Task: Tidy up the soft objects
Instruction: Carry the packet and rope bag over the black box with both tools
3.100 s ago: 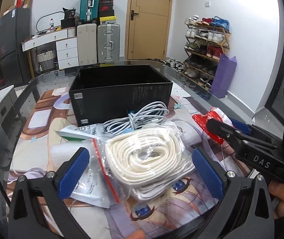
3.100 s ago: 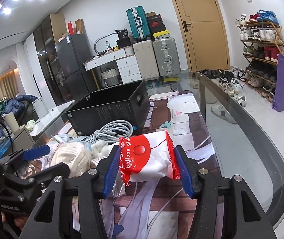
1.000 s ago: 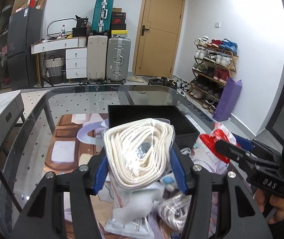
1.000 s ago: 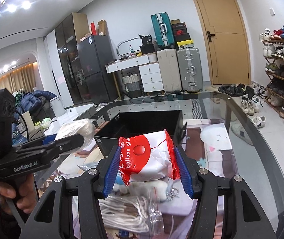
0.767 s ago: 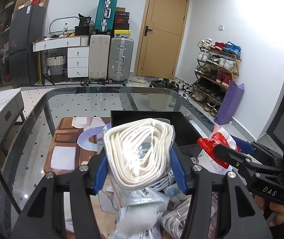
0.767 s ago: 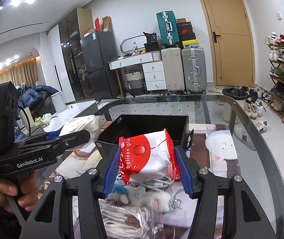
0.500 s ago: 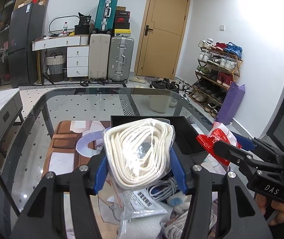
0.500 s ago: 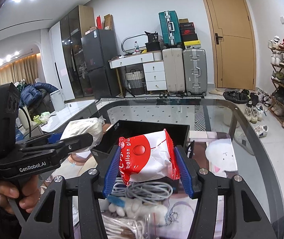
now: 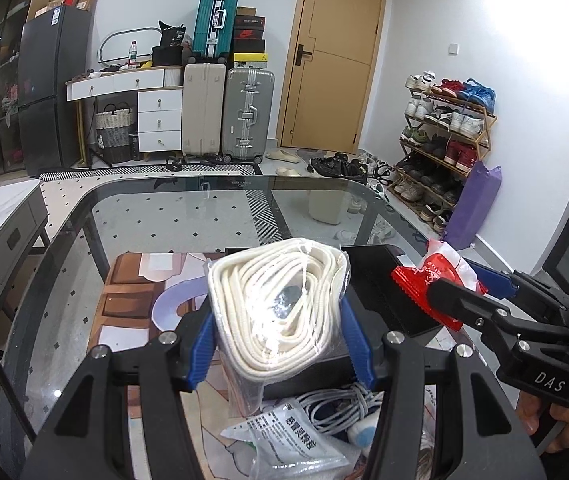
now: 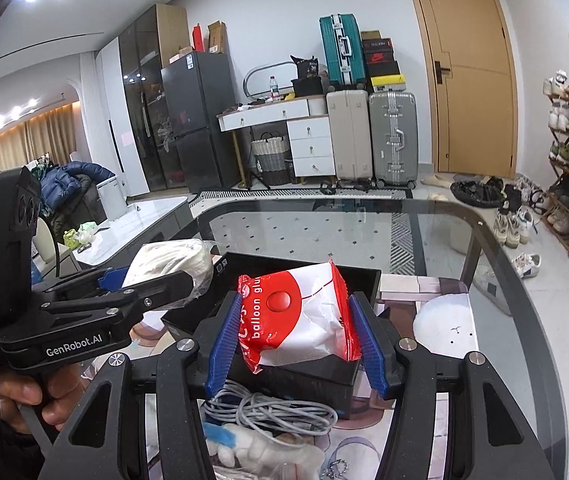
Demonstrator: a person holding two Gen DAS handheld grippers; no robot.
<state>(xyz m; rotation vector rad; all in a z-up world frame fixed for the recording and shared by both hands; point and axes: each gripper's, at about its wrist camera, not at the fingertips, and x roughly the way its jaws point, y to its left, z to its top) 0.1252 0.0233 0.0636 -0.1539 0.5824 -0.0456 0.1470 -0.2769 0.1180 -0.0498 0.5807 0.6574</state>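
Note:
My left gripper [image 9: 280, 344] is shut on a clear bag of coiled white rope [image 9: 280, 304], held in the air in front of the black box [image 9: 388, 292]. My right gripper [image 10: 294, 344] is shut on a red and white balloon glue packet [image 10: 300, 320], held above the near edge of the black box [image 10: 324, 376]. In the right wrist view the left gripper [image 10: 152, 284] shows at the left with the rope bag [image 10: 172, 260]. In the left wrist view the right gripper [image 9: 444, 292] holds the packet [image 9: 432, 276] at the right.
Below on the glass table [image 9: 204, 216] lie a grey cable bundle [image 10: 268, 412], a white plush toy [image 10: 260, 448] and a printed plastic packet [image 9: 296, 440]. Suitcases [image 9: 244, 116], a drawer desk and a shoe rack [image 9: 444, 136] stand beyond the table.
Both grippers have risen and moved forward towards the black box with their loads; the pile on the table now lies lower in both views.

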